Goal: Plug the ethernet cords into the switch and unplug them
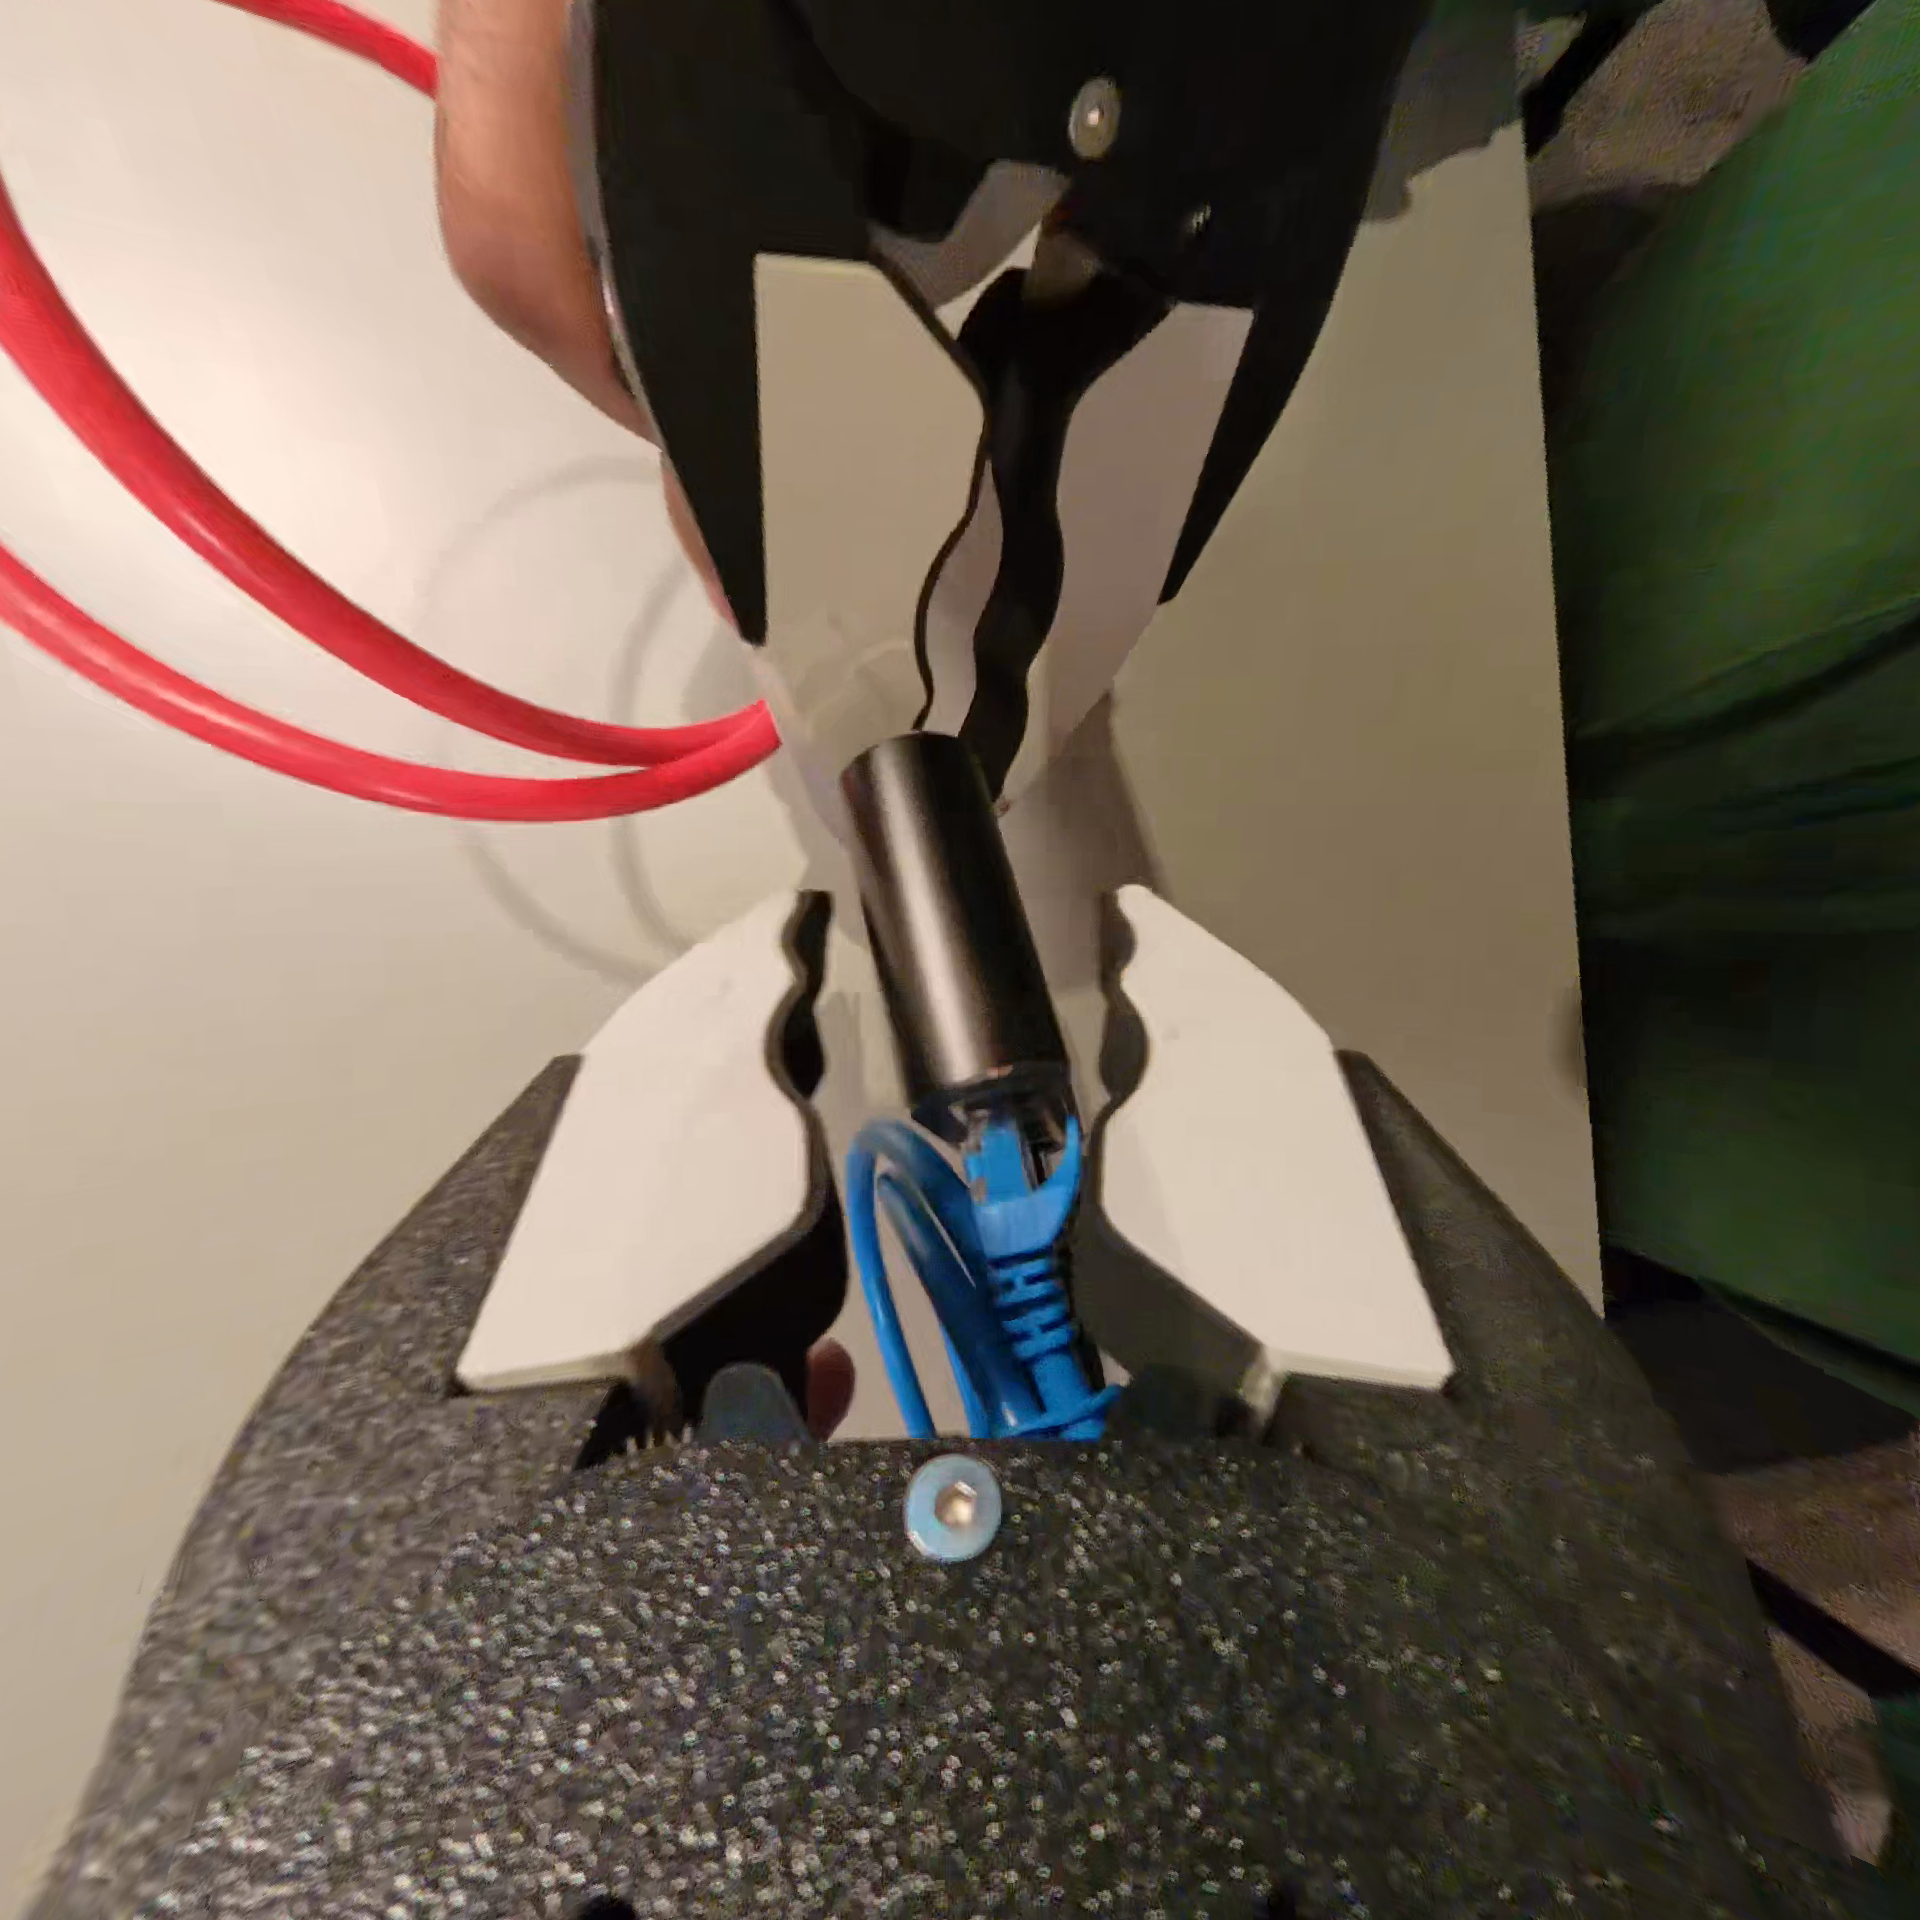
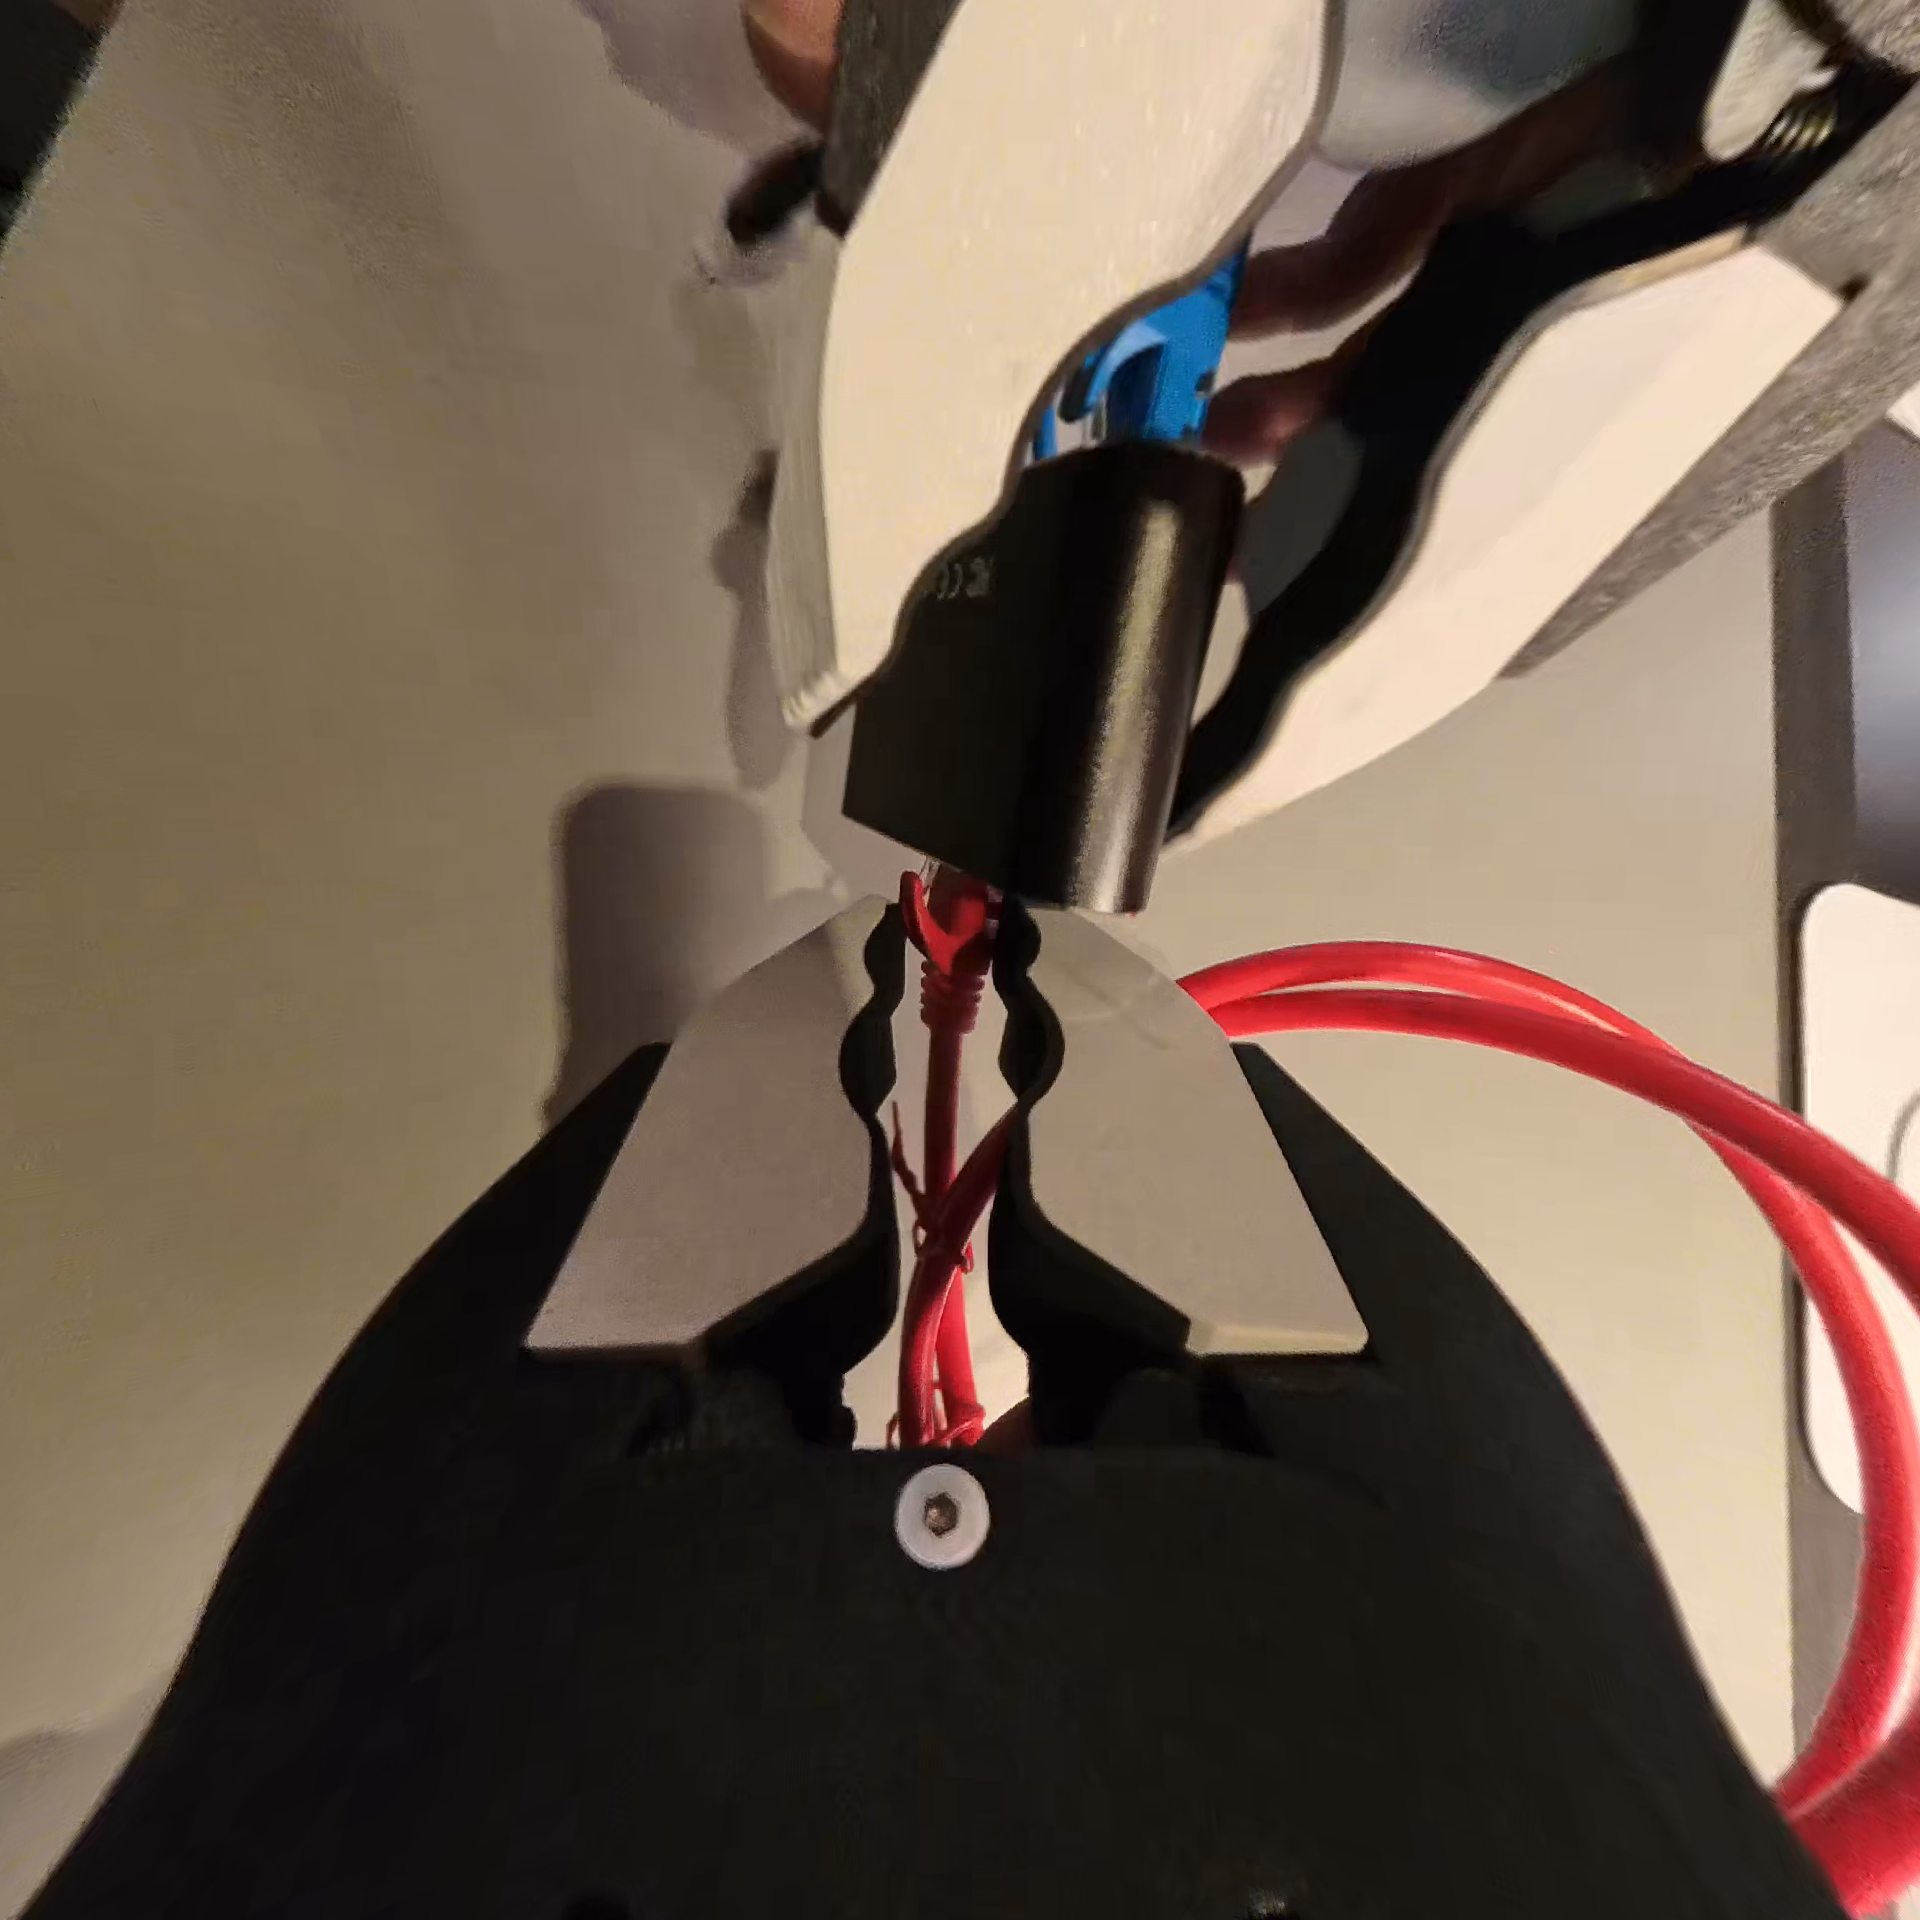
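A black cylindrical switch coupler (image 1: 956, 935) is held in the air between both grippers. My left gripper (image 1: 971, 904), grey-speckled with white fingers, is shut on the blue ethernet cord's plug (image 1: 1023, 1195), which sits in the coupler's near end. My right gripper (image 2: 951, 920), black with pale fingers, is shut on the red ethernet cord's plug (image 2: 948, 951). The red plug's tip is at the mouth of the coupler's (image 2: 1039, 675) other port; how deep it sits is hidden. The right gripper (image 1: 956, 717) faces me in the left wrist view. The left gripper (image 2: 1018, 769) shows in the right wrist view with the blue plug (image 2: 1164, 364).
The red cable (image 1: 312, 623) loops out to the left over a white table (image 1: 260, 1039); its loops also show in the right wrist view (image 2: 1662, 1091). Green fabric (image 1: 1745, 727) lies beyond the table's right edge. A hand (image 1: 520, 208) holds the right gripper. The tips of both grippers are at nearly the same place.
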A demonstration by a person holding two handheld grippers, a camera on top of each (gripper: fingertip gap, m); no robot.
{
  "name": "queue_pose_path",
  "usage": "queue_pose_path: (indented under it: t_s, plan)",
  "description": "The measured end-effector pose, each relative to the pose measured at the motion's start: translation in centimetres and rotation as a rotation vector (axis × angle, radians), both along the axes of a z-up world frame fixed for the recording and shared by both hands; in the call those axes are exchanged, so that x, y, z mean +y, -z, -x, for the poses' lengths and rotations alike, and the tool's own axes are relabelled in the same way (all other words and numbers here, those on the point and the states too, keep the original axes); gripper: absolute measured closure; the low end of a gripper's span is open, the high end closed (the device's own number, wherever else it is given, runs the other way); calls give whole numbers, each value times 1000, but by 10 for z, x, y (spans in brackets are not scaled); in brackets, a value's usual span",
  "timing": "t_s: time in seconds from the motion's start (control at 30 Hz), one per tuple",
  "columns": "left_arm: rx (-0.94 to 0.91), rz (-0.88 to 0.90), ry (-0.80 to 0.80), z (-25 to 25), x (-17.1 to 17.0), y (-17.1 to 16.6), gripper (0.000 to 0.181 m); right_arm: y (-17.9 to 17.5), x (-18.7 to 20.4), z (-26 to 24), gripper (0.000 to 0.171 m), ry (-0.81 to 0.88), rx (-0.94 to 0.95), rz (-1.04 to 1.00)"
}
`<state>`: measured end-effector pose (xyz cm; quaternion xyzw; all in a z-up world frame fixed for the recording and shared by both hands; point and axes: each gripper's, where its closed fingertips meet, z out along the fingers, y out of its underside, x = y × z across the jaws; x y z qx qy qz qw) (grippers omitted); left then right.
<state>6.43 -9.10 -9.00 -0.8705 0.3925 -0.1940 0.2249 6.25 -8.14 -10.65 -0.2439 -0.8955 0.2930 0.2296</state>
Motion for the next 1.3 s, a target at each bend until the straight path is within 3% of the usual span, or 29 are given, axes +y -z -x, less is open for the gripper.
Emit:
queue_pose_path:
  t_s: [0.03, 0.33, 0.63, 0.8, 0.97, 1.17, 1.3]
  plan:
    - [-28, -13, -10, -4, 1, 2, 144, 4, 4, -2, 155, 7, 0, -25]
    - [-145, -170, -124, -15, 13, 1, 149, -1, 14, -15, 154, 29, 44, 146]
    - [145, -416, -29, -4, 19, -1, 151, -14, 16, -9, 153, 66, 109, 134]
    - [372, -590, 9, 12, 26, -4, 151, -17, 25, 5, 155, 99, 312, -29]
    - [480, -730, -16, 26, 37, -5, 151, -27, 27, 8, 156, 94, 453, -148]
    - [455, -776, -26, 28, 41, 1, 151, -24, 29, 10, 146, 111, 493, -241]
    - [271, -689, -164, 33, 45, 5, 151, -16, 25, 7, 147, 103, 437, -220]
